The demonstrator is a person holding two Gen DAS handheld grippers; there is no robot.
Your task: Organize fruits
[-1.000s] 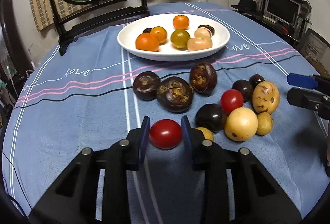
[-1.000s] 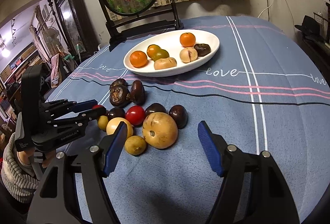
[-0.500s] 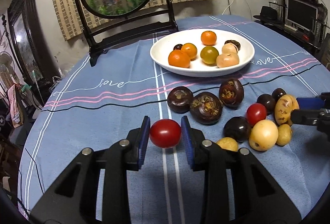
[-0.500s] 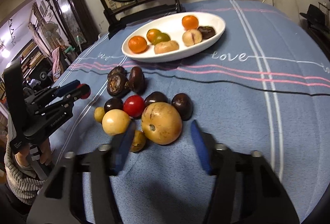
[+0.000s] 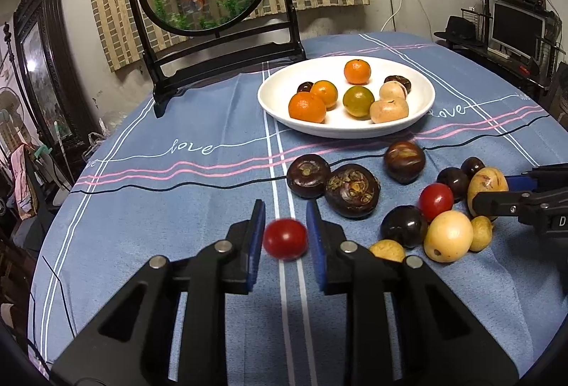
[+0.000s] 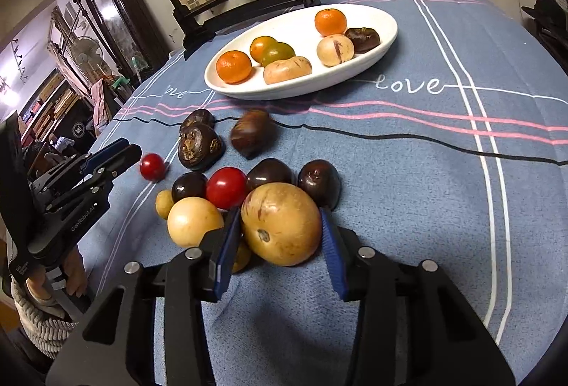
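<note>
On the blue tablecloth (image 5: 177,208) you can read "love" in white script a few times, running along the pink stripes. Your left gripper (image 5: 285,208) is clenched on a red cherry tomato (image 5: 285,239), held just above the cloth and a bit blurry, left of the loose fruit pile. Your right gripper (image 6: 280,212) is closing on the big tan fruit (image 6: 284,233) at the near edge of that pile, with the blue pads right up against both its sides. The white oval dish (image 5: 355,134) behind already holds tangerines, a greenish one, pale fruits and dark ones.

Only the right wrist view catches the "GenRobot.AI" lettering on your left gripper's body, plus your hand (image 6: 74,276) and knit sleeve (image 6: 39,325) under it. Only the left view shows the computer monitor (image 5: 514,27) off to the right, and a lone "D" on the right gripper.
</note>
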